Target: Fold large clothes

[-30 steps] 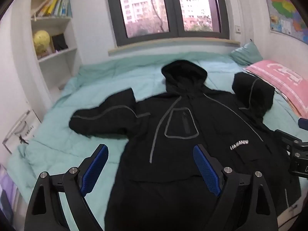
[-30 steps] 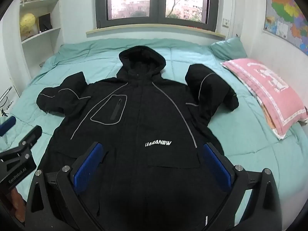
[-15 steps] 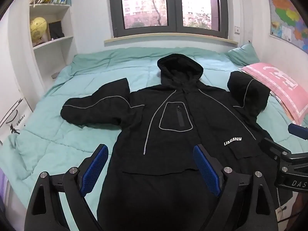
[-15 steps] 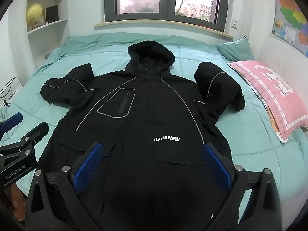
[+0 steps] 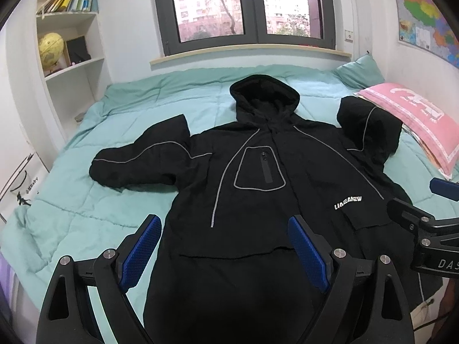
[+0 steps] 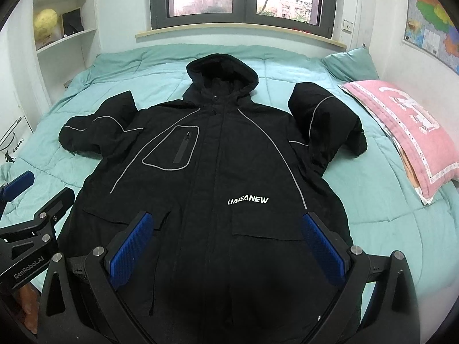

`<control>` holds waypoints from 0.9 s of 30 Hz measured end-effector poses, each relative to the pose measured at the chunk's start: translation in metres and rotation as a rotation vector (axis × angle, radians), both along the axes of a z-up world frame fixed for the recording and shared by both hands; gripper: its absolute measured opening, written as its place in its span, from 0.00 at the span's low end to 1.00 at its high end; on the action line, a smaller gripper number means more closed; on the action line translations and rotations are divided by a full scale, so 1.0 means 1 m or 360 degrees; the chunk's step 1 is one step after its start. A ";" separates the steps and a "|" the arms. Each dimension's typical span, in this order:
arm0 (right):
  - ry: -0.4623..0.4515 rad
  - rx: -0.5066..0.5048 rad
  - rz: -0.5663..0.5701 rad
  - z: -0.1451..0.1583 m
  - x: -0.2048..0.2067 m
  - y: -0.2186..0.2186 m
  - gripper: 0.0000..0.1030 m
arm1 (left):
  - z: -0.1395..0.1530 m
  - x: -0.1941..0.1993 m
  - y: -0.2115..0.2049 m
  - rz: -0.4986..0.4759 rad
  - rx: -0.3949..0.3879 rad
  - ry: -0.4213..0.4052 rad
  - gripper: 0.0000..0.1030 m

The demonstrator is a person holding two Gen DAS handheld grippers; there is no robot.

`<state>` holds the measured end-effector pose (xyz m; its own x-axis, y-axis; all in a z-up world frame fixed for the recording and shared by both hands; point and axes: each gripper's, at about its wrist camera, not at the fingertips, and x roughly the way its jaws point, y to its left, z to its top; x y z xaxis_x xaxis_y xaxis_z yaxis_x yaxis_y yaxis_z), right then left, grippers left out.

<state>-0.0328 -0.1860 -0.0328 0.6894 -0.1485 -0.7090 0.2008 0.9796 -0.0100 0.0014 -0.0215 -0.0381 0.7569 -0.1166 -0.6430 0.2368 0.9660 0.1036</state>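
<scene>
A large black hooded jacket with grey piping lies face up on the teal bed, hood toward the window. Its left sleeve lies bent outward and its right sleeve is bunched up by the pink pillow. My left gripper hovers open above the jacket's lower left part, with nothing between its blue pads. My right gripper hovers open above the lower front. Each gripper also shows at the edge of the other's view, the right gripper and the left gripper.
The teal quilt covers the bed. A pink pillow and a teal pillow lie at the right. White shelves with a yellow globe stand at the left. The window is behind the bed.
Both grippers have pulled back and risen a little, so the jacket sits more centred and lower in both views. The jacket has not moved and both grippers stay open.
</scene>
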 end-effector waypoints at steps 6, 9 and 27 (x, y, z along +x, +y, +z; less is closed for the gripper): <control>0.0007 0.0012 -0.0007 -0.001 0.002 -0.002 1.00 | -0.001 0.002 0.003 0.0005 -0.0035 0.0034 0.88; 0.0015 0.0014 -0.0005 -0.002 0.002 0.000 1.00 | -0.003 0.001 0.003 0.0015 -0.0024 0.0028 0.88; 0.0037 0.0012 0.0013 -0.006 0.005 0.006 1.00 | -0.010 0.007 0.007 0.0027 -0.0057 0.0091 0.88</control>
<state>-0.0279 -0.1799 -0.0392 0.6738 -0.1376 -0.7260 0.1926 0.9813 -0.0073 0.0081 -0.0143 -0.0482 0.7212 -0.1275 -0.6809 0.2247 0.9728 0.0558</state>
